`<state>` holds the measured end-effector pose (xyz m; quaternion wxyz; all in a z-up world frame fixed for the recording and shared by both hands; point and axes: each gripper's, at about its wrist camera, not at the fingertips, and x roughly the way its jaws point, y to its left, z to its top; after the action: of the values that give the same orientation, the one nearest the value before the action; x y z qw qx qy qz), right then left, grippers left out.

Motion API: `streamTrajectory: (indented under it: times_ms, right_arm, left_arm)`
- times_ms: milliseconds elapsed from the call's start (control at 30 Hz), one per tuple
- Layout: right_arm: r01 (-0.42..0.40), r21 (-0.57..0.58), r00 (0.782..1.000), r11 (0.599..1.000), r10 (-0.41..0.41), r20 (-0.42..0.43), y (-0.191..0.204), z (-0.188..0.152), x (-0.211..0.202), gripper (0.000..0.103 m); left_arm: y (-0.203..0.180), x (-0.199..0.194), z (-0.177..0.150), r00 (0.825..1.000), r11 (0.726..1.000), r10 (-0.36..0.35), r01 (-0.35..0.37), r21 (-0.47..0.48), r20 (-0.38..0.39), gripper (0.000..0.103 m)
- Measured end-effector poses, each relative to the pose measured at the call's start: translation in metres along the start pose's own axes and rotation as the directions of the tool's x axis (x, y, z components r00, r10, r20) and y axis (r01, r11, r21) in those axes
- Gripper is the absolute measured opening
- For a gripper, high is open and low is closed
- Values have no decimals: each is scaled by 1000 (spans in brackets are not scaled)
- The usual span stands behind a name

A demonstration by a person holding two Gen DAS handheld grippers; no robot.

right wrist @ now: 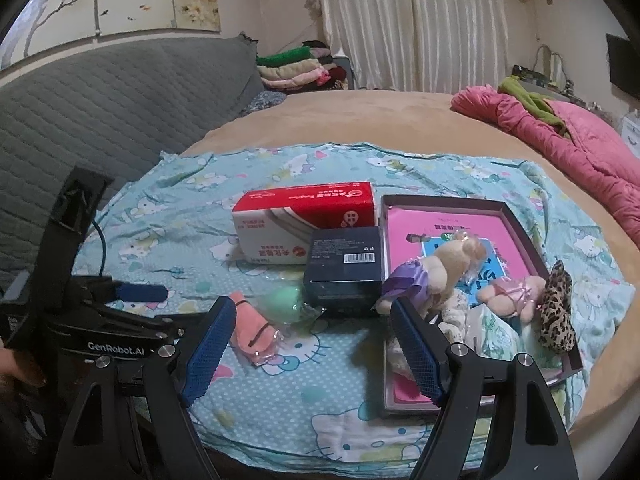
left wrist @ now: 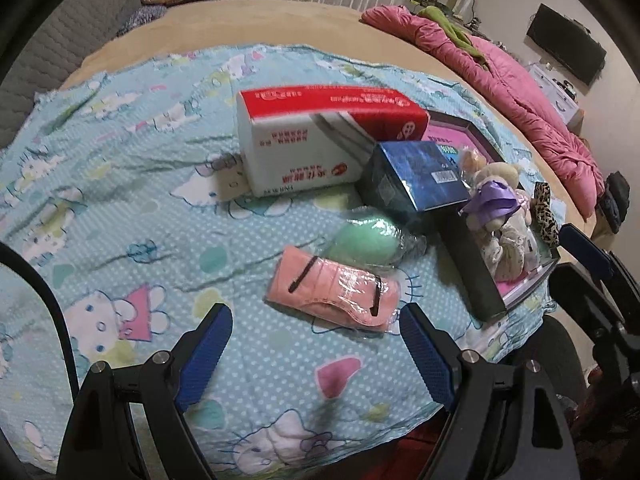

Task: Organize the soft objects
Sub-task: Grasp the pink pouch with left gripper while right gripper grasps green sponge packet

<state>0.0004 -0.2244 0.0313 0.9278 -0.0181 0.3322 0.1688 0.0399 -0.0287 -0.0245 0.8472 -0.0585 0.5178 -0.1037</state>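
Two grippers hang over a light blue cartoon blanket (right wrist: 168, 216) spread on a tan bed (right wrist: 360, 120), and both have their jaws wide apart with nothing between them. The left gripper (left wrist: 316, 344) points at a pink cloth in clear wrap (left wrist: 334, 292), which lies flat on the blanket just in front of its fingers. A green sponge in a bag (left wrist: 366, 238) touches the far edge of this cloth. Behind them stand a red and white box (left wrist: 316, 136) and a dark blue box (left wrist: 416, 176), close together. The right gripper (right wrist: 312, 340) is over the blanket, with the open tray (right wrist: 520, 210) on its right side. In the tray lie a beige soft toy with a purple bow (right wrist: 436, 272), a small pink toy (right wrist: 512, 292) and a leopard-print pouch (right wrist: 556, 308) at the right rim.
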Motion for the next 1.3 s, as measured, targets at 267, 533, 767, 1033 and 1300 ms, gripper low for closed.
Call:
streamTrajectory:
  times_ms: [267,533,767,1033,1300]
  right_arm:
    - [-1,34,1000,999,2,-18,-10,-3,10,81]
    - [3,59,999,998,0,-39,-17,-2,24,81]
    - [-4,62,998,998,8,-67,-14,-2,38,81]
    - [-22,106,990,994,36,-135,0,0,59,81]
    - [-24,226,973,974,74,-218,10,1,86,81]
  left_arm:
    - [3,34,5,995,994,-68,61,-94,-66,85]
    - [7,65,18,987,971,-124,99,-218,-100,85]
    - [15,84,24,983,951,-144,106,-289,-113,78]
    - [25,86,26,982,951,-159,124,-282,-105,61]
    - [42,74,17,979,956,-178,147,-253,-103,53]
